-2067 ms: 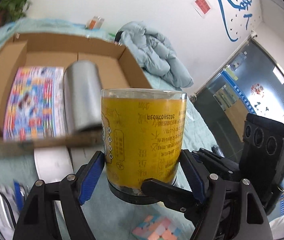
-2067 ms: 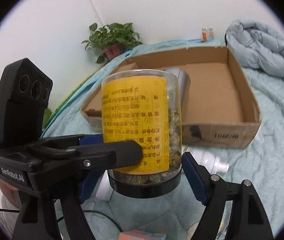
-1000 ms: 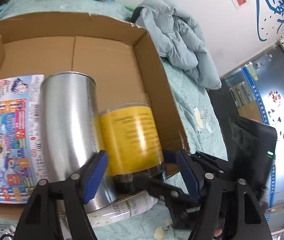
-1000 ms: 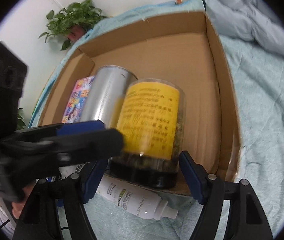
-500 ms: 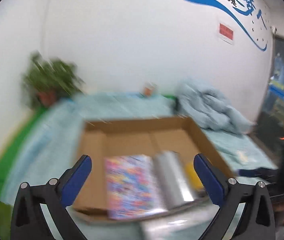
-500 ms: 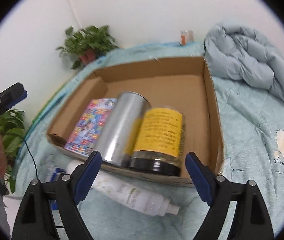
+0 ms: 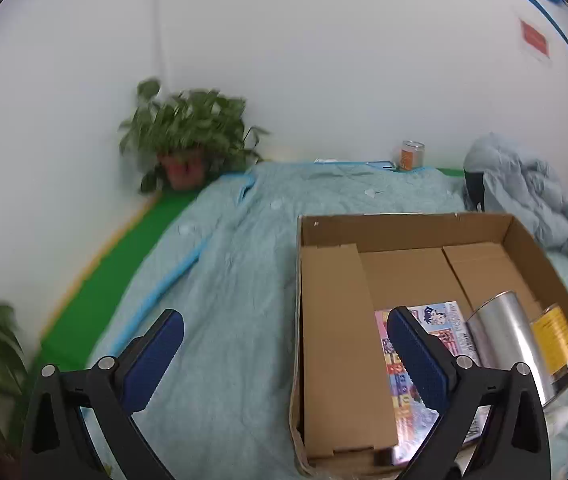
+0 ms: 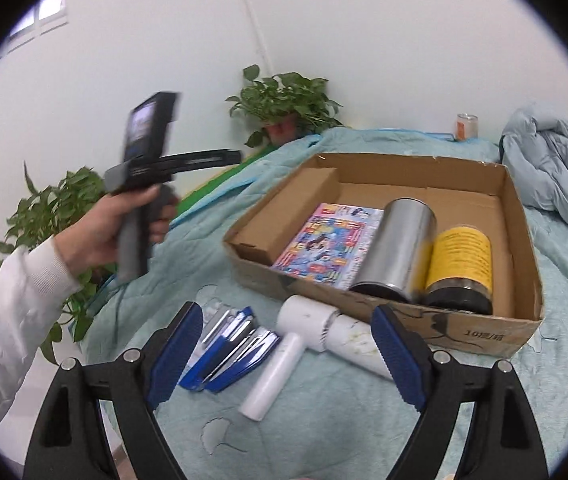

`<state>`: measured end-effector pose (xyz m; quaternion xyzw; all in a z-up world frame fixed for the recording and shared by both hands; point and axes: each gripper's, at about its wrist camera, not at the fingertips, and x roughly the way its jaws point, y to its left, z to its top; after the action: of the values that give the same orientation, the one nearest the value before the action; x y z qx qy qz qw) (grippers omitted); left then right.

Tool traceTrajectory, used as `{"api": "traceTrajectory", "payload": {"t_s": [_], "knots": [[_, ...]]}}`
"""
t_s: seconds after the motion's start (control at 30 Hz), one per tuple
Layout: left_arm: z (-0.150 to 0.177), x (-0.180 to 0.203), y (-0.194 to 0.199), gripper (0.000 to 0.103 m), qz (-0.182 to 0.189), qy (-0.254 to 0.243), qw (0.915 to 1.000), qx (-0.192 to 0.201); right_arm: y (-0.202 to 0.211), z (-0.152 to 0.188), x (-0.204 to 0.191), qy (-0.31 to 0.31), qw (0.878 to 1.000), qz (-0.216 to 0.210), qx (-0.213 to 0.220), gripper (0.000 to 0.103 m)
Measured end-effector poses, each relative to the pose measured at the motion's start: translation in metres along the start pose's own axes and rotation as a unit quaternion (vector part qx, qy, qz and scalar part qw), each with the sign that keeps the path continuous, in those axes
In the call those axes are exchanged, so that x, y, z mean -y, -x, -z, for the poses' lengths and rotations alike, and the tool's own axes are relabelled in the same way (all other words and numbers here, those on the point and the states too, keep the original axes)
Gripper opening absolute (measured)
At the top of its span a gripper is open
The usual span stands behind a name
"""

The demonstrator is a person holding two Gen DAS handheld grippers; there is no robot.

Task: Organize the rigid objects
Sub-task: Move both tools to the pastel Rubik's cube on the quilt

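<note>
Both grippers empty, jaws wide

Lint roller [image 8: 284, 354] lies just before the box [image 8: 484, 330], handle toward the right gripper [image 8: 286, 354], the nearer one; left gripper [image 7: 284, 364] aims elsewhere.

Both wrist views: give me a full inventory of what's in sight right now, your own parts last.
cardboard box: one, brown, on the bedspread
booklet: one, multicoloured, flat in the box
metal can: one, silver, lying in the box beside the booklet
jar: one, yellow label, lying beside the can
lint roller: one, white, before the box
blue pack: one, left of the roller
potted plants: two, green, by the wall
small can: one, orange, far edge
quilt: one, grey-blue, right
left gripper: open, empty
right gripper: open, empty
</note>
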<state>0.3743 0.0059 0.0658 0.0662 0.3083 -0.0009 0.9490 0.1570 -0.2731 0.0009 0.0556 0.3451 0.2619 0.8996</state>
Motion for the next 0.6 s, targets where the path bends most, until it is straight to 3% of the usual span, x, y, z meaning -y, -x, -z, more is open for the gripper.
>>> {"api": "traceTrajectory", "payload": {"t_s": [0.07, 0.17, 0.23, 0.33, 0.5, 0.6], "knots": [[-0.001, 0.024, 0.002, 0.102, -0.001, -0.014, 0.9999, 0.002, 0.004, 0.009, -0.012, 0.006, 1.000, 0.005, 0.005, 0.086], [0.016, 0.051, 0.029, 0.102, 0.047, -0.006, 0.9989, -0.004, 0.013, 0.029, -0.022, 0.015, 1.000, 0.017, 0.011, 0.086], [0.044, 0.062, 0.062, 0.102, 0.096, 0.006, 0.9954, -0.007, 0.026, 0.047, -0.025, 0.024, 0.999, 0.035, 0.017, 0.086], [0.093, 0.068, 0.104, 0.102, 0.135, 0.038, 0.9901, -0.011, 0.045, 0.075, -0.022, 0.017, 0.997, 0.073, 0.031, 0.086], [0.173, 0.094, 0.154, 0.102, 0.141, 0.069, 0.9863, -0.050, 0.067, 0.112, -0.018, 0.006, 0.994, 0.097, 0.041, 0.086], [0.212, 0.105, 0.167, 0.102, 0.132, 0.101, 0.9841, -0.064, 0.065, 0.129, -0.014, 0.009, 0.995, 0.096, 0.021, 0.086]]}}
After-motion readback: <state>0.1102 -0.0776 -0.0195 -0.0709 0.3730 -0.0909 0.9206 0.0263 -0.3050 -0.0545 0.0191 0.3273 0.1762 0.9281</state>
